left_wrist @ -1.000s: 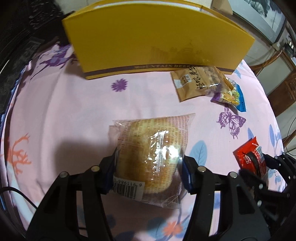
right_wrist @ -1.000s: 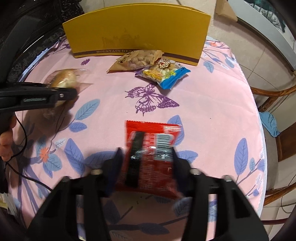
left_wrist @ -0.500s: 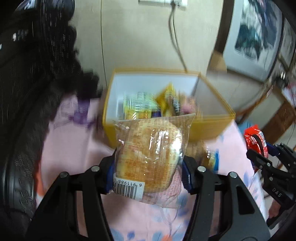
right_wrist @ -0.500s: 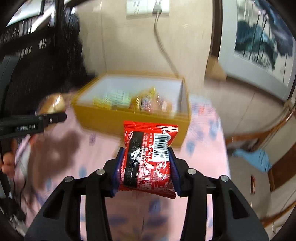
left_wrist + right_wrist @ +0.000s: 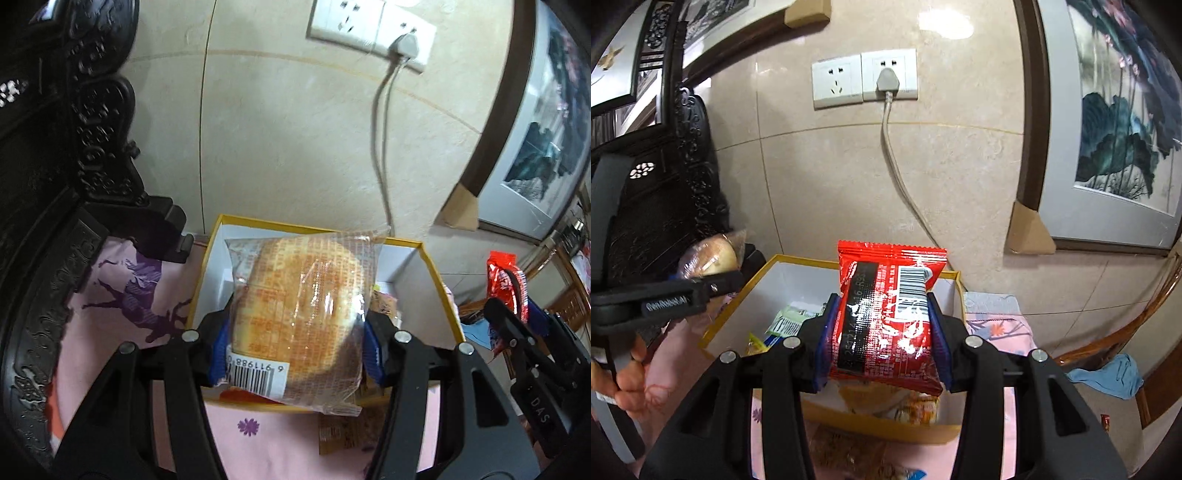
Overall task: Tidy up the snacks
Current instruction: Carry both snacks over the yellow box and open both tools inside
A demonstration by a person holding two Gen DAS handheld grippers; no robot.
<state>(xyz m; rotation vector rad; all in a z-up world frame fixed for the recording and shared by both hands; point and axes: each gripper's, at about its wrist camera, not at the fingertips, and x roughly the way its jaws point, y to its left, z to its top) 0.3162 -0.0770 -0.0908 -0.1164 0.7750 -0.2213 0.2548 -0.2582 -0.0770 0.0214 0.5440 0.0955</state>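
Note:
My left gripper (image 5: 295, 347) is shut on a clear-wrapped round bun (image 5: 299, 314) and holds it in the air over the near edge of the open yellow box (image 5: 439, 280). My right gripper (image 5: 881, 332) is shut on a red snack packet (image 5: 886, 317), held above the same yellow box (image 5: 738, 295), which holds several snacks. The red packet also shows at the right in the left wrist view (image 5: 504, 280). The bun shows at the left in the right wrist view (image 5: 709, 256).
The box stands on a pink flowered tablecloth (image 5: 110, 295) against a tiled wall with a socket and cable (image 5: 886, 88). A brown snack bag (image 5: 347, 432) lies in front of the box. A dark carved chair (image 5: 55, 184) is at the left, a wooden chair (image 5: 1126, 332) at the right.
Both grippers have lifted their snacks from the table and moved forward, up over the yellow box. The view now looks over the box at the wall.

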